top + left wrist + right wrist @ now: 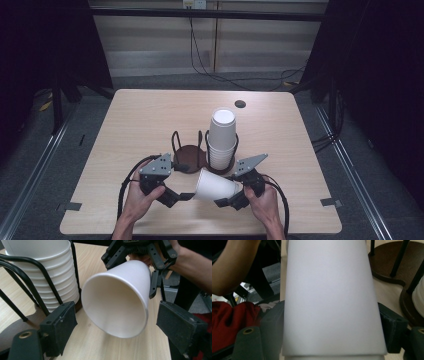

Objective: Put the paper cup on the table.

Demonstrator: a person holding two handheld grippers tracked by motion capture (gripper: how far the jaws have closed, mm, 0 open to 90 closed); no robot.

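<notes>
Jaws pinch paper cup (216, 185) beside cup stack (222, 140).

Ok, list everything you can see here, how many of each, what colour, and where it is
Loose paper cup: one, white, lying sideways in the air above the table's near edge, clamped near its base by the right gripper, its mouth toward the left gripper.
Stack of paper cups: one stack, white, upright in the right bay of the holder.
Cup holder: one, dark base with black wire uprights, table centre; its left bay has no cups.
Table: one, light wood.
Hole: one, dark, far side of the tabletop.
Left gripper: one, black, jaws apart on either side of the cup's rim.
Right gripper: one, black.
Hands: two, at the near edge.
</notes>
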